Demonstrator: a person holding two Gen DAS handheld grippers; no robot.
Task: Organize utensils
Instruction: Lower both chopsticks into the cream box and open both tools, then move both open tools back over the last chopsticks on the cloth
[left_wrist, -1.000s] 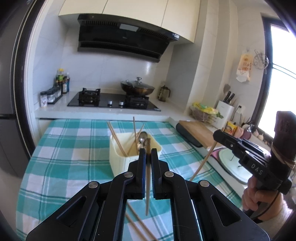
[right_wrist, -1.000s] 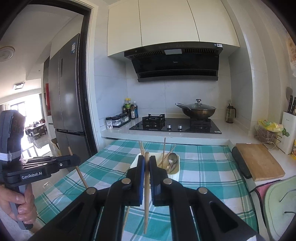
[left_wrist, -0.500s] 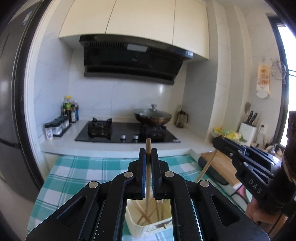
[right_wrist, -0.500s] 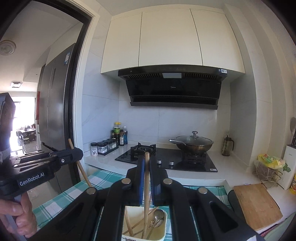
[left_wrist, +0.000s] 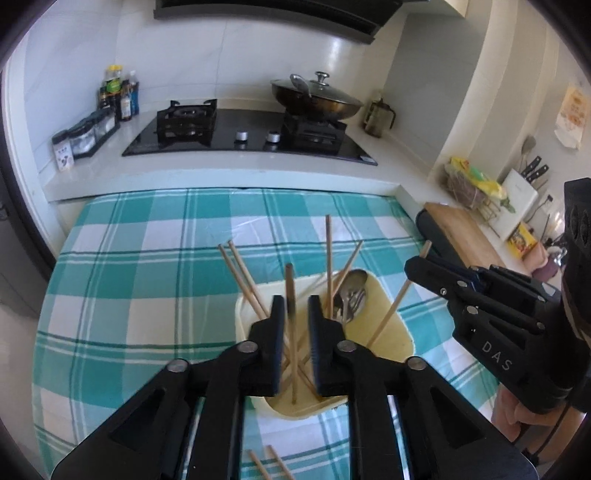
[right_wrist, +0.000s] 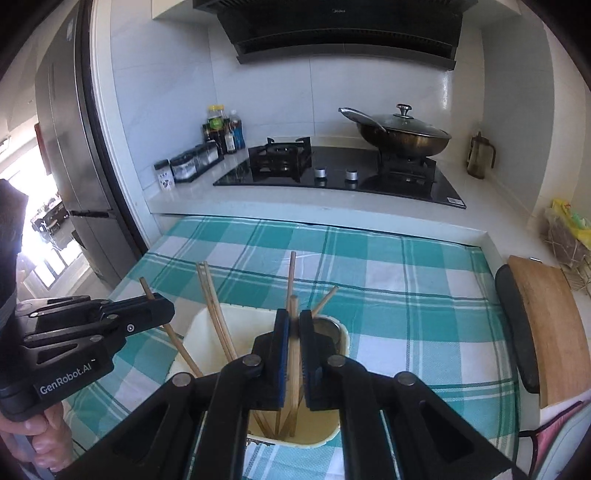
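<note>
Standing in a rounded cream plastic holder (left_wrist: 388, 314), slim wooden chopsticks (left_wrist: 243, 277) lean.

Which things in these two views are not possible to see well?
- Holder bottom, left view: hidden by the left tongs.
- Spoons, right view: mostly behind the right tongs.
- Loose chopsticks, left view: cut off by the edge.
- Bottle labels, right view: too small.

left gripper (left_wrist: 296, 308): angled down, jaws just opening, parted | right gripper (right_wrist: 294, 325): angled down, jaws nearly closed
</note>
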